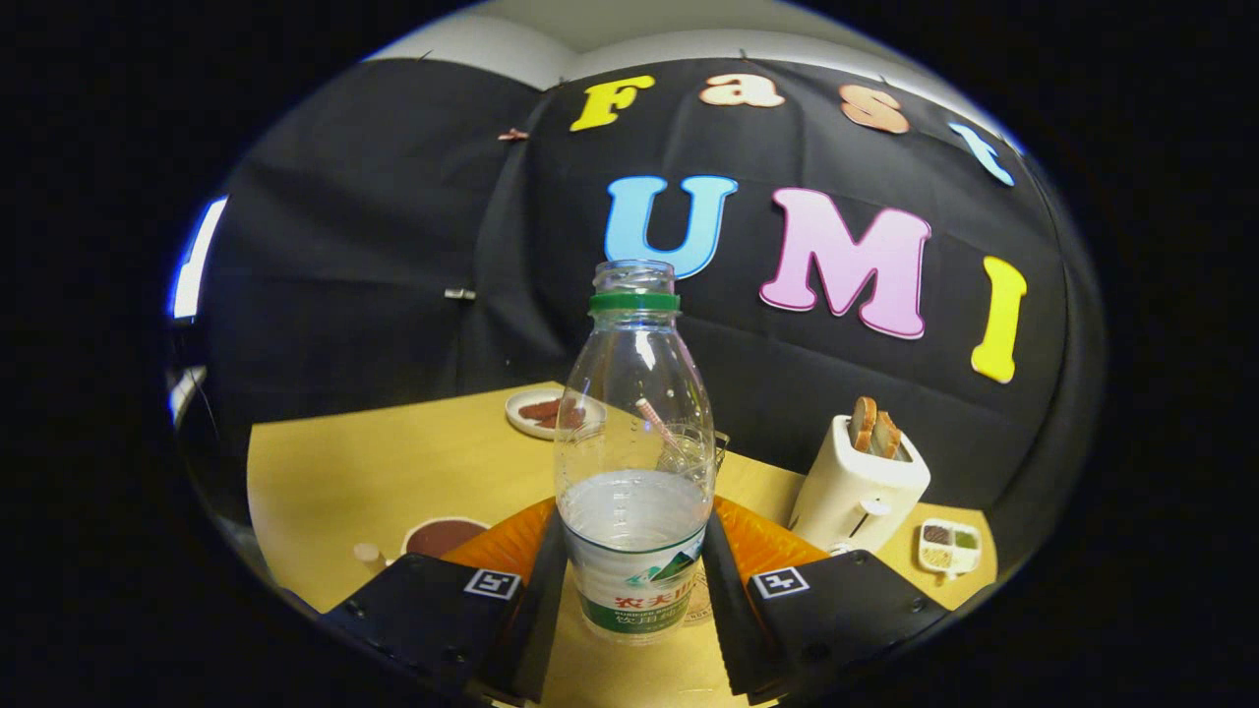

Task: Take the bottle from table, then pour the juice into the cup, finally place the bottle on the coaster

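The bottle (634,462) is clear, glossy plastic with a printed paper-like label, held between the gripper (634,590) fingers pressing its sides. The tabletop (334,482) looks smooth and matt, wood-like. At two o'clock from the bottle, the toaster (858,487) has a smooth, slightly shiny plastic shell.

The clear plastic bottle (634,462) is standing upright on the table, uncapped, a green ring circling its neck and clear liquid filling roughly its lower third. The glass cup (700,447) (holding a striped straw) is sitting just behind it. The round coaster (700,600) is lying beside the bottle's base, mostly hidden.
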### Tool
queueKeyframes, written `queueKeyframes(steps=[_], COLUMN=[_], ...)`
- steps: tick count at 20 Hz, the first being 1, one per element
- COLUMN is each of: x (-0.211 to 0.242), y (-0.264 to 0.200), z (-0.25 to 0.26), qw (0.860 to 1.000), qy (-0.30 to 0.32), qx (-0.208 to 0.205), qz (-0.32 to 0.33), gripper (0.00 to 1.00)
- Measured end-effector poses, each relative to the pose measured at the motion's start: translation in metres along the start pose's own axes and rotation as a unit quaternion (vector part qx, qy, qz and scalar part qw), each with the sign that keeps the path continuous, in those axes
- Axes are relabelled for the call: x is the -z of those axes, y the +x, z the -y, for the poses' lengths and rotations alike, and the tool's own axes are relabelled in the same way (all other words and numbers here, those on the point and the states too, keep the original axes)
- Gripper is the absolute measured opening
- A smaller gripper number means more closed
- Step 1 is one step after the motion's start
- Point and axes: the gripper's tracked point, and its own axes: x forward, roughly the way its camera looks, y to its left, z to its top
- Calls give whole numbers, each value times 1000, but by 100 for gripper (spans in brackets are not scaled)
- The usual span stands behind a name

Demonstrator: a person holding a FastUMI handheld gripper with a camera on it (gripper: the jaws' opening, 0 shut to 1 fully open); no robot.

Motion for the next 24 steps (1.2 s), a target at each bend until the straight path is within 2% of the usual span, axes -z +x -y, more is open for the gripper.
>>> queueKeyframes(steps=[3, 9, 24], x=[5, 22, 55], y=[15, 41, 69], z=[19, 42, 73], qw=[999, 999, 998], qy=[47, 46, 60], qx=[-8, -15, 9], qz=[11, 19, 8], gripper=[70, 71, 73])
